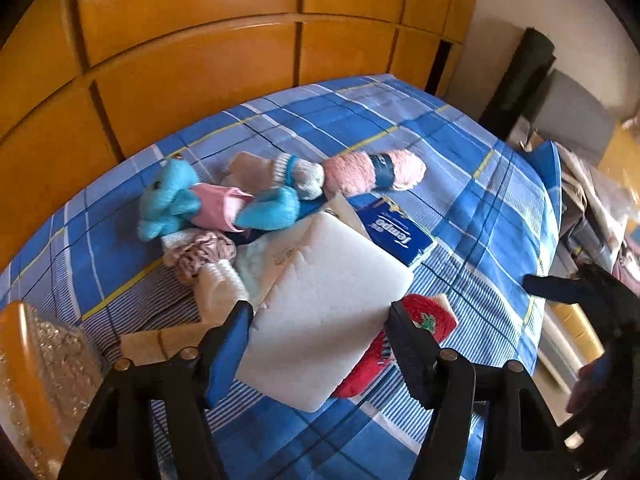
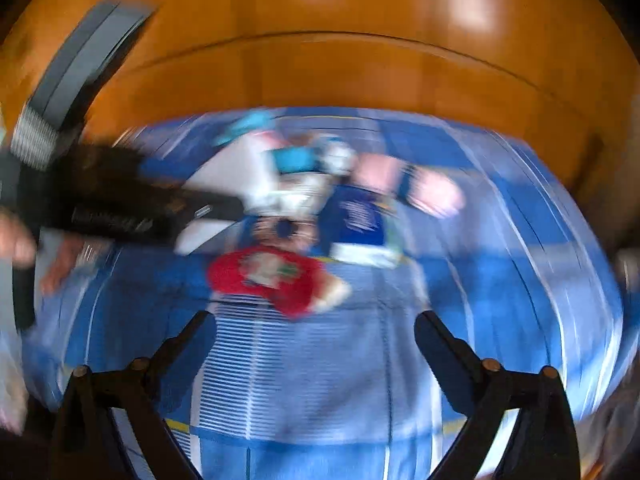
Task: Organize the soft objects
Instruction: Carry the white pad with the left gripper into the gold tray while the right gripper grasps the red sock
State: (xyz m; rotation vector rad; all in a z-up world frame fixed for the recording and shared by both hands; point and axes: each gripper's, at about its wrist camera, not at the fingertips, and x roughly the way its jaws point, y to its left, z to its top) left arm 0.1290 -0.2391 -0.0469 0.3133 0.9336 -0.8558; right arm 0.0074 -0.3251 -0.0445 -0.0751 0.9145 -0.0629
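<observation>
- Broadly, the bed (image 1: 460, 168) fills the left wrist view, its blue plaid cover running from near edge to far, with an orange wooden wardrobe (image 1: 192, 40) behind it.
- All the soft objects lie in one loose heap left of centre on the cover.
- White foam block (image 1: 324, 312): largest item and nearest me, lying flat but skewed. My left gripper (image 1: 320, 344) straddles its near end, one finger at each side edge. Jaws are part closed; pads look to be at the foam's edges, but I cannot tell whether they press yet, so I record no grip.
- Handling guess: foam is very light and squashy, will dent under the pads and spring back. Best taken across the short width near this end, with a gentle squeeze.
- Blue plush toy (image 1: 188, 204) in a pink top lies at the far left of the heap, limp; grab the torso.
- Pink fluffy roll (image 1: 372, 172) with a blue band, far right of the heap, touching a knitted sock (image 1: 296, 172).
- Blue tissue pack (image 1: 396, 232), just right of the foam's far corner; slick wrapper, may slip.
- Red knitted piece (image 1: 424, 316) is tucked partly under the foam's right edge.
- Pinkish scrunchie (image 1: 204, 252) sits left of the foam, floppy.
- Right gripper (image 2: 316, 344): jaws wide, nothing between them, only cover below. Its view is heavily blurred; the red piece shows just beyond the fingertips.
</observation>
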